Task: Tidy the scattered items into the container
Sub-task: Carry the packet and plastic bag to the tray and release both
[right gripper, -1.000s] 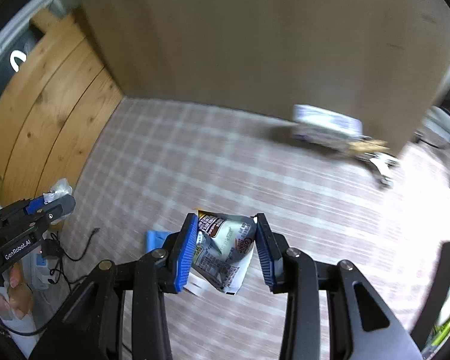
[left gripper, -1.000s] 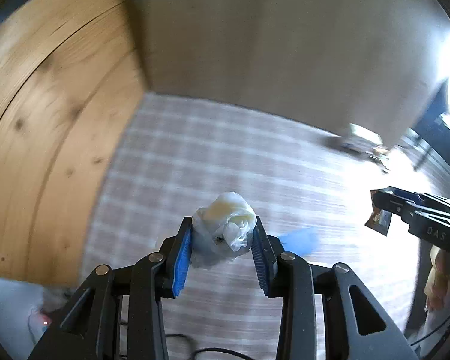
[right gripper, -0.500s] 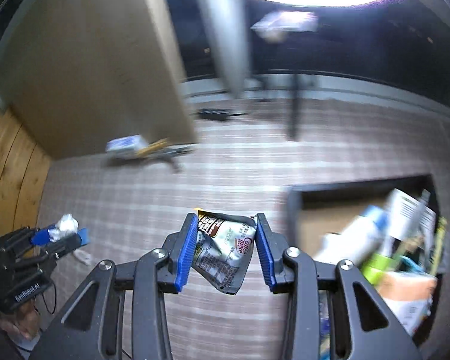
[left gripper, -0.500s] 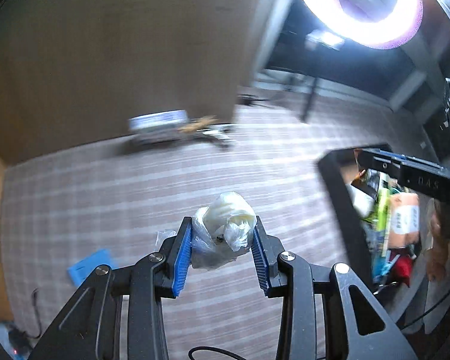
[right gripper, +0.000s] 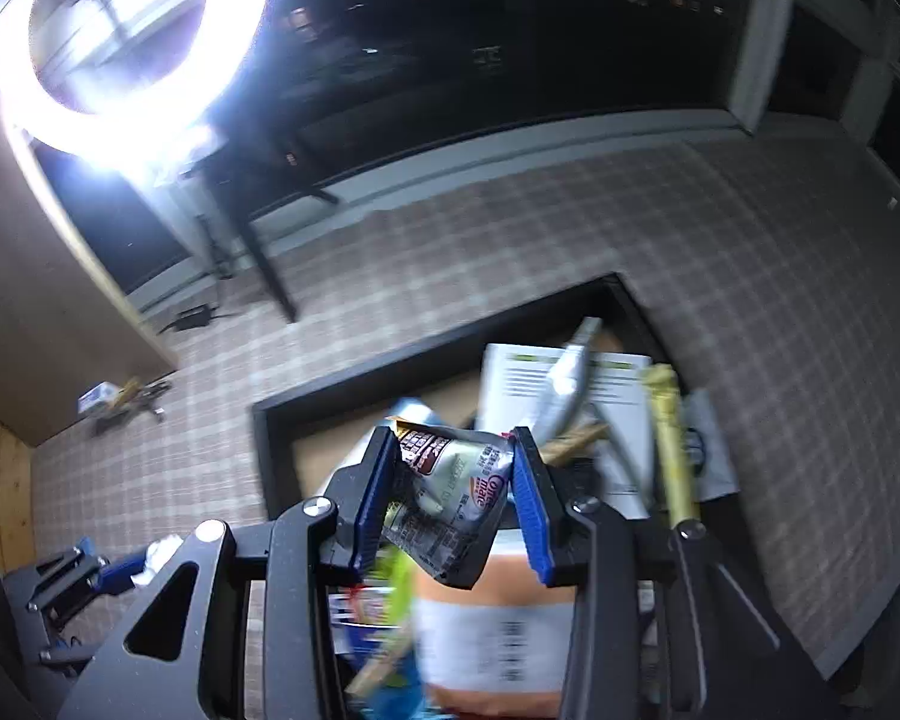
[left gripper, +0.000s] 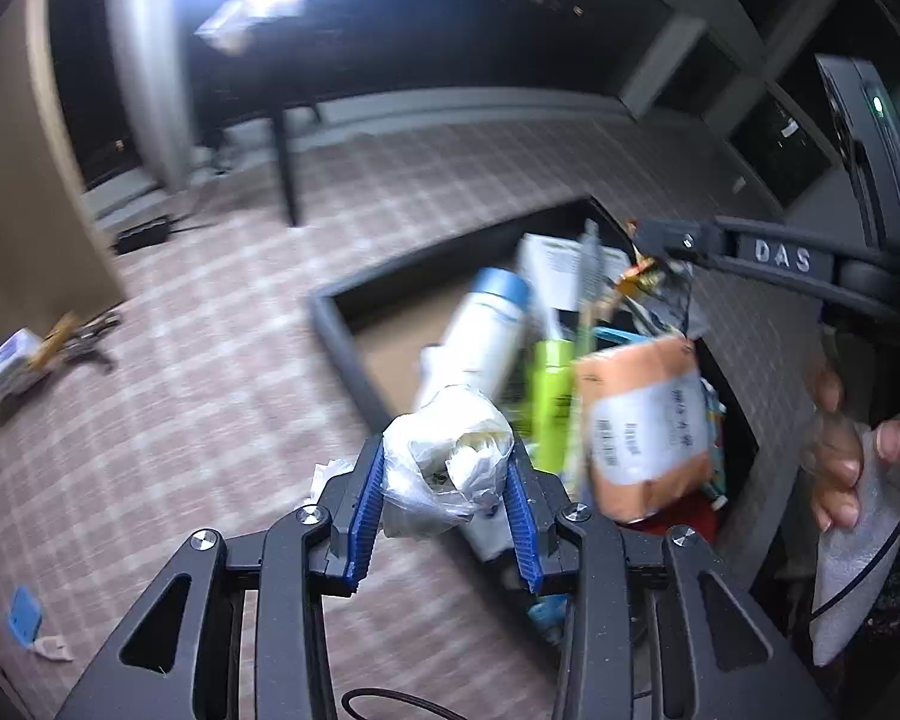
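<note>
My left gripper (left gripper: 447,489) is shut on a crumpled clear plastic bag (left gripper: 450,456) with something pale inside, held at the near left rim of a black container (left gripper: 342,339). My right gripper (right gripper: 453,507) is shut on a silver-and-brown snack sachet (right gripper: 450,498) and holds it over the same black container (right gripper: 264,438). The container holds a white bottle (left gripper: 480,336), an orange packet (left gripper: 642,420), a green tube (left gripper: 552,396) and papers. The right gripper also shows in the left wrist view (left gripper: 660,264), and the left gripper in the right wrist view (right gripper: 120,564).
The floor is a checked carpet (left gripper: 210,360). A small box with tools (left gripper: 36,348) lies at the far left by a brown cabinet. A blue card and a paper scrap (left gripper: 27,618) lie near left. A ring light on a stand (right gripper: 132,42) glares at the back.
Both grippers have swung right from the wooden floor and cabinet to the container, each still holding its item. The container now fills the middle of both views.
</note>
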